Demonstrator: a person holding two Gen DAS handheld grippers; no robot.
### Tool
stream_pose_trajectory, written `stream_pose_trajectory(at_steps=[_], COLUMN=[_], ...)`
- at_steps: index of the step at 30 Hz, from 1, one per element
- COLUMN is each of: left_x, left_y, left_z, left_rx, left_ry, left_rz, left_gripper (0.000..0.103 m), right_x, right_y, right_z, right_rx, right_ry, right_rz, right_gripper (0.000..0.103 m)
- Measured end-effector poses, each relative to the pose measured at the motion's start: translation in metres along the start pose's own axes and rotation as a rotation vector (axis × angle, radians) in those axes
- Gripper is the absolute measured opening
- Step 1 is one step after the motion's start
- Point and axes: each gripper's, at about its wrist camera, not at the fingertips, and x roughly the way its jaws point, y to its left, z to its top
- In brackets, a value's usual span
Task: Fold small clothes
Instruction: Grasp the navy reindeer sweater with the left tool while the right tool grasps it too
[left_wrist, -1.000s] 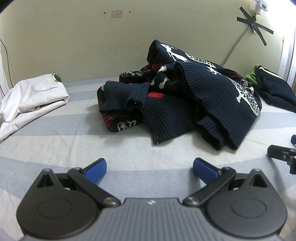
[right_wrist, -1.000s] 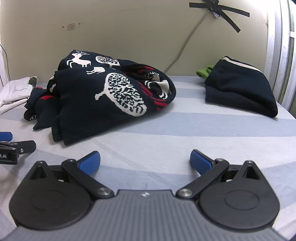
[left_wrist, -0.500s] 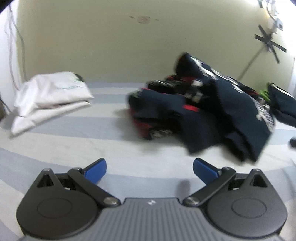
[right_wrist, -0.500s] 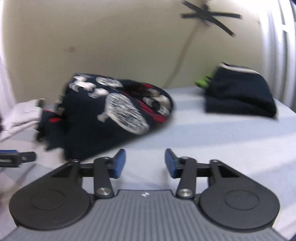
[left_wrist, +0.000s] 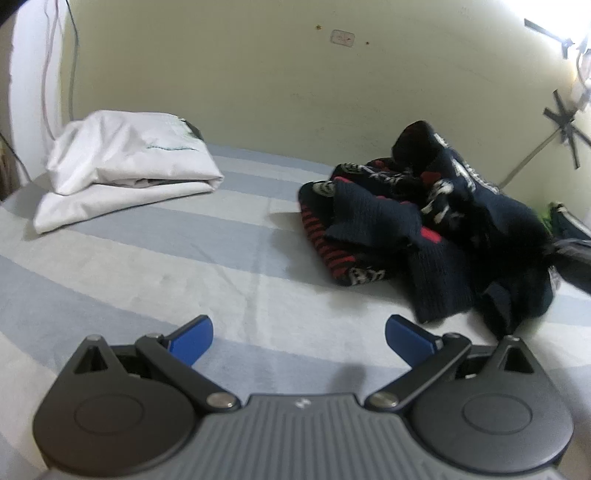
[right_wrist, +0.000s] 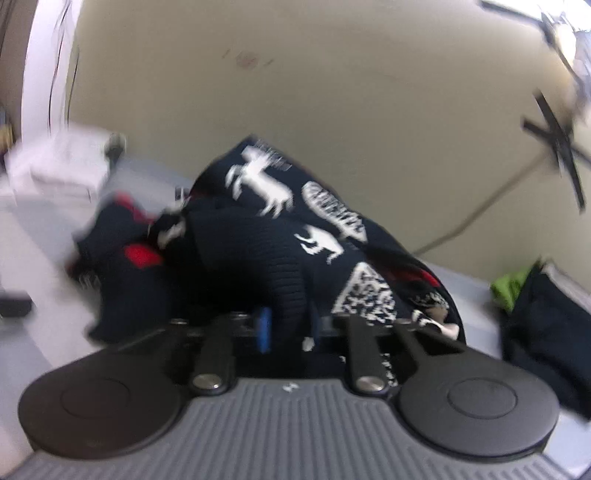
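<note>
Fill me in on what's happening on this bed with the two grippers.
A person is working on folding clothes on a blue-and-white striped sheet. The right gripper has just closed on a ribbed fold of the crumpled navy knitted sweater with white reindeer. The left gripper is open and empty above the sheet, short of the sweater. A folded white garment lies at the far left and a folded dark garment at the right.

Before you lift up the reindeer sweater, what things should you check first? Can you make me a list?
1. Right gripper shut on the reindeer sweater: ok, jaws just closed on a ribbed fold.
2. Left gripper free to help: ok, open and empty.
3. Only one layer pinched: cannot tell.
4. Bare striped sheet to spread it on: ok.
5. White folded cloth clear of the sweater: ok.
</note>
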Motion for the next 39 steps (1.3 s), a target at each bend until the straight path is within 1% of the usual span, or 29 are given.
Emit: stream_pose_trajectory(at_steps=[2,4,6,8,10,11,12,13,15,16,17,18,19,20,21,22,23,24,25,26,27,28,30,31,32,33,34,37,39], left_x=[0.003,0.005,0.009,0.014,0.024,0.03,0.037,0.043,0.055,0.062,0.066,0.071,0.075,0.077,0.077,0.077,0.073,0.071,0.068,0.062,0.055,0.049,0.034,0.026,0.017,0.007,-0.006,-0.042,-0.067], left_y=[0.002,0.003,0.001,-0.004,-0.012,-0.015,-0.019,-0.021,-0.027,-0.031,-0.032,-0.035,-0.036,-0.037,-0.038,-0.039,-0.041,-0.043,-0.045,-0.047,-0.046,-0.044,-0.037,-0.031,-0.026,-0.019,-0.013,0.004,0.017], left_z=[0.009,0.023,0.039,0.049,0.057,0.06,0.062,0.063,0.063,0.062,0.06,0.058,0.056,0.054,0.052,0.05,0.048,0.046,0.043,0.041,0.04,0.042,0.044,0.046,0.047,0.048,0.05,0.06,0.069], left_rx=[-0.012,-0.049,-0.08,-0.078,-0.06,-0.057,-0.056,-0.056,-0.054,-0.05,-0.046,-0.045,-0.049,-0.057,-0.057,-0.05,-0.04,-0.022,0.005,0.019,0.029,0.028,0.009,-0.003,-0.017,-0.034,-0.046,-0.053,-0.082], left_ry=[0.006,0.005,-0.005,-0.018,-0.014,-0.004,0.011,0.023,0.043,0.048,0.049,0.054,0.06,0.061,0.045,0.035,0.025,0.016,0.004,-0.003,-0.009,-0.01,-0.023,-0.032,-0.037,-0.046,-0.063,-0.131,-0.174], left_rz=[-0.032,-0.076,-0.111,-0.108,-0.09,-0.089,-0.089,-0.088,-0.079,-0.075,-0.072,-0.07,-0.07,-0.065,-0.054,-0.045,-0.033,-0.016,0.004,0.007,0.004,-0.003,-0.015,-0.025,-0.042,-0.062,-0.079,-0.089,-0.102], left_gripper=[0.103,0.103,0.103,0.103,0.103,0.103,0.103,0.103,0.103,0.1,0.095,0.091,0.083,0.08,0.078,0.073,0.065,0.06,0.047,0.031,0.024,0.021,0.019,0.019,0.019,0.019,0.019,0.018,0.018], right_x=[-0.038,-0.078,-0.121,-0.16,-0.189,-0.195,-0.199,-0.202,-0.203,-0.202,-0.201,-0.198,-0.192,-0.183,-0.17,-0.155,-0.138,-0.119,-0.099,-0.071,-0.044,-0.014,0.035,0.057,0.071,0.081,0.081,0.037,0.006], right_y=[-0.032,-0.071,-0.103,-0.13,-0.151,-0.156,-0.162,-0.166,-0.168,-0.166,-0.161,-0.158,-0.151,-0.143,-0.134,-0.121,-0.108,-0.094,-0.083,-0.071,-0.066,-0.062,-0.059,-0.061,-0.062,-0.065,-0.07,-0.09,-0.115], right_z=[0.008,0.01,0.005,-0.01,-0.027,-0.034,-0.042,-0.05,-0.058,-0.057,-0.052,-0.044,-0.035,-0.025,-0.012,0.0,0.01,0.019,0.026,0.034,0.039,0.043,0.048,0.048,0.047,0.048,0.052,0.083,0.107], right_rx=[0.047,0.136,0.193,0.236,0.29,0.292,0.289,0.296,0.294,0.286,0.277,0.272,0.267,0.255,0.231,0.191,0.143,0.097,0.061,0.036,0.021,0.005,0.027,0.064,0.102,0.146,0.184,0.212,0.28], right_ry=[-0.083,-0.138,-0.186,-0.228,-0.217,-0.187,-0.145,-0.114,-0.104,-0.12,-0.142,-0.163,-0.184,-0.197,-0.205,-0.211,-0.213,-0.21,-0.195,-0.156,-0.112,-0.065,0.034,0.092,0.15,0.197,0.195,-0.006,-0.11], right_rz=[-0.066,-0.086,-0.136,-0.212,-0.224,-0.21,-0.188,-0.187,-0.222,-0.236,-0.226,-0.19,-0.138,-0.082,-0.031,0.025,0.074,0.105,0.119,0.13,0.137,0.131,0.117,0.14,0.17,0.179,0.168,0.13,0.107], right_gripper=[0.01,0.009,0.009,0.009,0.01,0.011,0.016,0.021,0.045,0.046,0.048,0.048,0.049,0.054,0.061,0.066,0.079,0.088,0.089,0.089,0.089,0.089,0.087,0.079,0.03,0.012,0.012,0.012,0.012])
